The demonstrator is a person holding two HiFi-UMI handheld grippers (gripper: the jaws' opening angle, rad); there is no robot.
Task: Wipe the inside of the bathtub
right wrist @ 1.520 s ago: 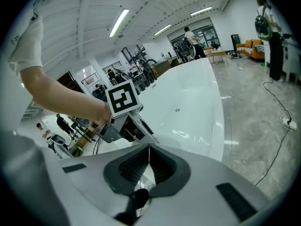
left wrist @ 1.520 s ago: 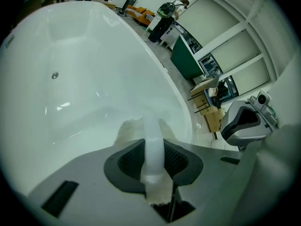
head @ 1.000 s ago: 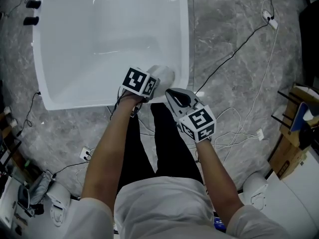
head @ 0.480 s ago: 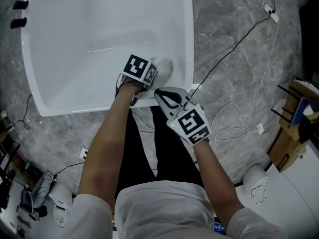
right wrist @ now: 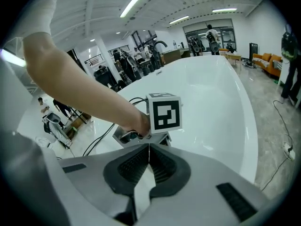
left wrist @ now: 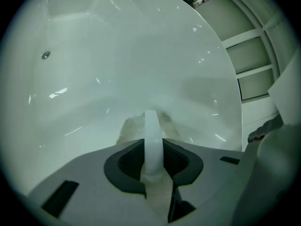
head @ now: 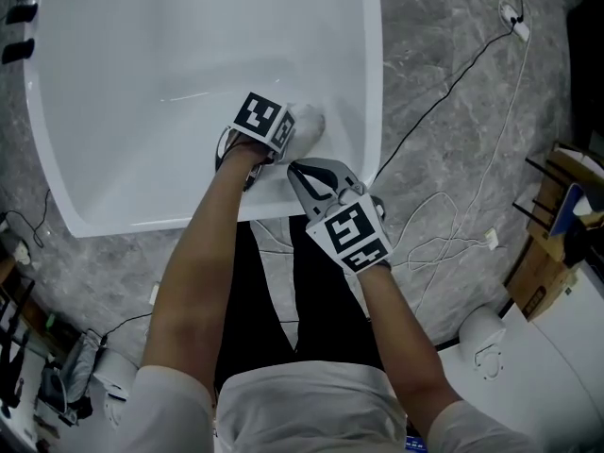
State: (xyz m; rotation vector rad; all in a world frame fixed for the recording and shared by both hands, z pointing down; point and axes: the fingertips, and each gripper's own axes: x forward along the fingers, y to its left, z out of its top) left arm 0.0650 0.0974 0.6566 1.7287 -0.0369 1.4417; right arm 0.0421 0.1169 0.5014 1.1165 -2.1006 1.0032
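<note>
The white bathtub [head: 370,83] fills the upper left of the head view. My left gripper [head: 291,130] reaches inside it near the near right corner, shut on a white cloth [head: 308,123] that rests against the tub's inner wall. In the left gripper view the cloth [left wrist: 135,126] bunches just past the left gripper [left wrist: 151,121], with the drain [left wrist: 45,55] far off to the left. My right gripper [head: 296,172] hovers over the tub's near rim, just behind the left one, shut with nothing in it. The right gripper [right wrist: 149,147] looks onto the left gripper's marker cube [right wrist: 165,113].
Cables [head: 444,92] trail over the grey marble floor right of the tub, with a plug block [head: 518,28] at the top right. Cardboard boxes [head: 547,272] stand at the right edge. Black fittings [head: 19,50] sit at the tub's far left corner.
My left gripper has carried the cloth from the near rim deeper into the tub. The right gripper has come forward from over the floor to the near rim.
</note>
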